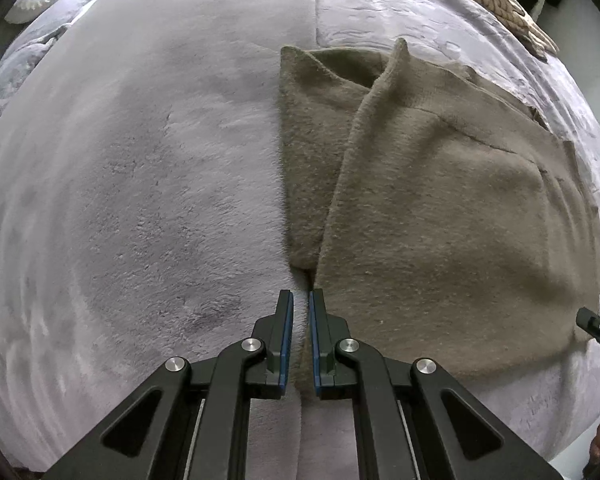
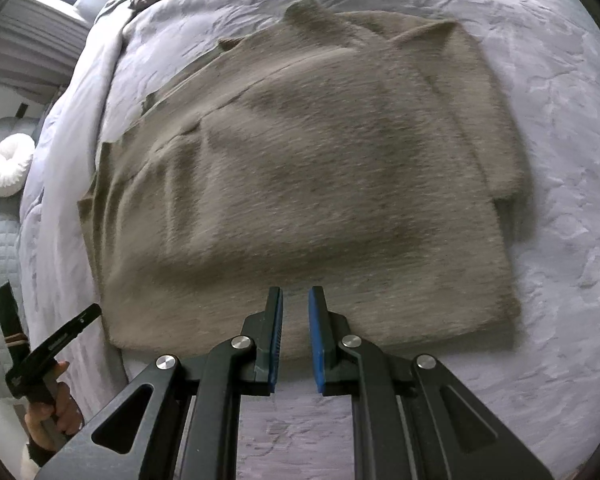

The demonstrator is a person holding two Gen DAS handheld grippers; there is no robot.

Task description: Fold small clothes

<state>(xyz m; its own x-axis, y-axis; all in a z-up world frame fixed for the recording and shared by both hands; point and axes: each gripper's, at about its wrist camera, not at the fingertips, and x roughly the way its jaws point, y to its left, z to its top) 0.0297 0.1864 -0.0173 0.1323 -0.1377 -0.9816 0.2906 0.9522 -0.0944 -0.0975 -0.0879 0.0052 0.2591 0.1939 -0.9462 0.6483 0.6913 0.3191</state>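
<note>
Lying folded on the pale grey bedcover (image 2: 560,160), the brown knit garment (image 2: 308,184) fills the frame's centre, with no readable writing. The right gripper (image 2: 295,300) hangs over its near hem, jaws slightly apart and empty. The left gripper (image 1: 301,300), also narrowly parted, sits at the garment's lower-left corner (image 1: 440,220).

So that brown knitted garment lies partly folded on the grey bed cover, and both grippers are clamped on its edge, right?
Not quite. The brown knitted garment does lie partly folded on the grey bed cover, but both wrist views show the left gripper and right gripper open, holding nothing.
</note>
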